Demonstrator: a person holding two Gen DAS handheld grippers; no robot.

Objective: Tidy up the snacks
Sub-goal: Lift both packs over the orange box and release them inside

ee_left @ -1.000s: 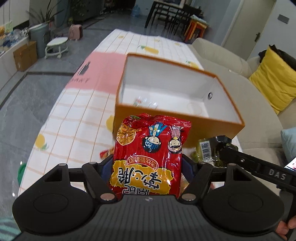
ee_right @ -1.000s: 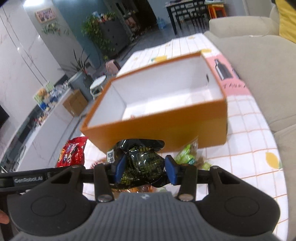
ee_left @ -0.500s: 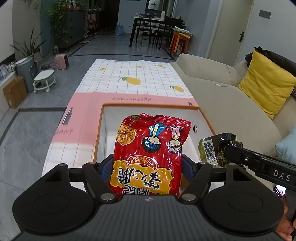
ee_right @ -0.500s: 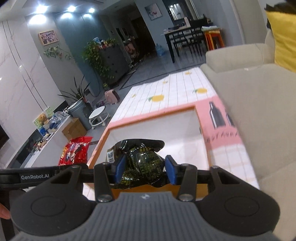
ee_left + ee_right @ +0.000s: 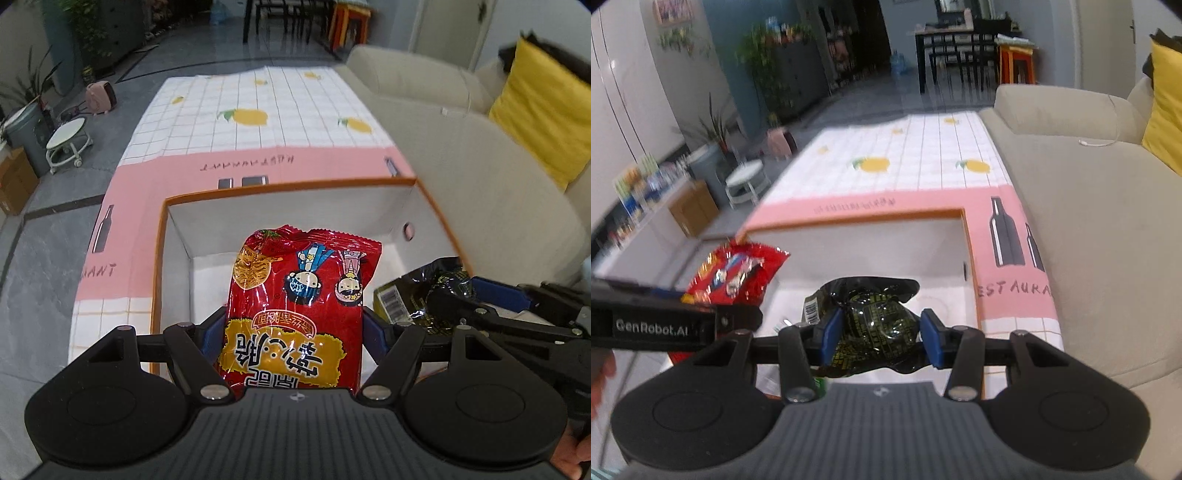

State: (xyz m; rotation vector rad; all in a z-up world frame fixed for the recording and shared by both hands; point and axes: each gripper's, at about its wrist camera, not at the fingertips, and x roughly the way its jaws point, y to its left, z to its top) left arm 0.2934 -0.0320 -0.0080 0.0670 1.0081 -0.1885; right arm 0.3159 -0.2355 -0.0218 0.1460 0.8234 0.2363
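Snacks, two packets, both in transit and neither yet deposited. Surface [image 5: 258, 122]: checked cloth with lemon print, carrying the box. Orange box [image 5: 280, 188]: open-topped, white inside, floor mostly hidden from view. Red noodle-snack packet [image 5: 299, 306]: clamped in the left hand-held gripper [image 5: 295, 332], held above the box interior. Black-green packet [image 5: 875, 325]: clamped in the right hand-held gripper [image 5: 877, 332], also over the box. Remaining, by judgement: lowering and releasing both.

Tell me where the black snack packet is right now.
The black snack packet is clamped in the right gripper, over the orange box, right of the red noodle packet.
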